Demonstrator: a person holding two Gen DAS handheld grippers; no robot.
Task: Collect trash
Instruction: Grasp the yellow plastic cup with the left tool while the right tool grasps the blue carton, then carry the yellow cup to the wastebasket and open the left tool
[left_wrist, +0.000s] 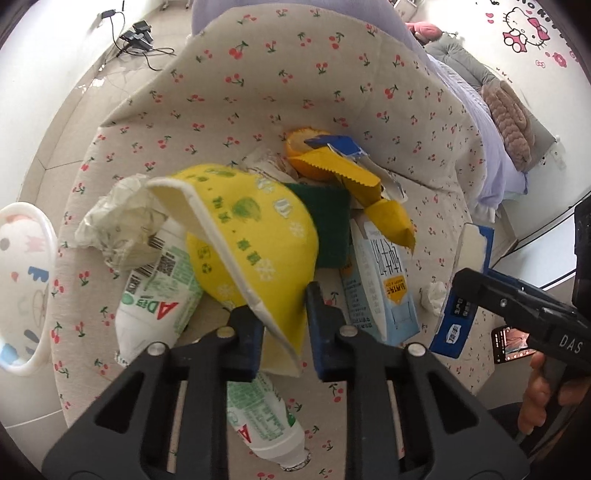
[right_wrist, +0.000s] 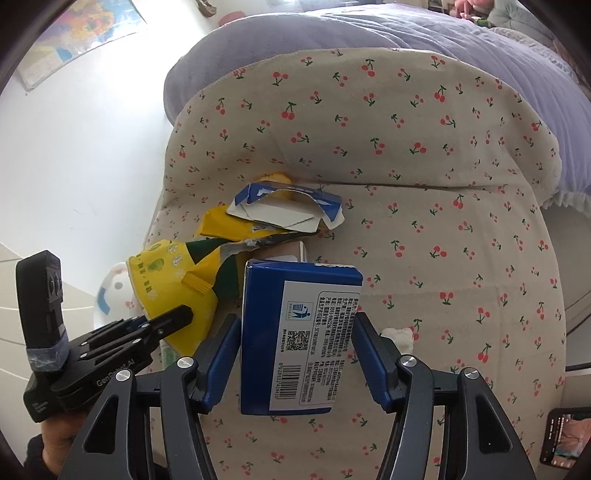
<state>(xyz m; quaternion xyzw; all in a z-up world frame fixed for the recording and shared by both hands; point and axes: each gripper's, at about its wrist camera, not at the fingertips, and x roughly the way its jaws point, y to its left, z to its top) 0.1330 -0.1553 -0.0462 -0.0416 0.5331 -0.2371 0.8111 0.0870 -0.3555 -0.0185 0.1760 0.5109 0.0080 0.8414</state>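
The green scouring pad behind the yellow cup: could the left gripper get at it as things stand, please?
Probably not yet. The left gripper is shut on the yellow paper cup, which covers part of the green scouring pad; a torn yellow wrapper lies along its far side.

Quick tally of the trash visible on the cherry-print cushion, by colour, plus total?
Yellow: 2 - yellow paper cup, torn yellow foil wrapper
Blue: 3 - dark blue box in the right gripper, torn blue-and-white carton, light blue milk carton
Green-and-white: 1 - plastic bottle
Dark green: 1 - scouring pad
Orange: 1 - orange peel
White: 2 - crumpled tissue, small paper wad
Total: 10
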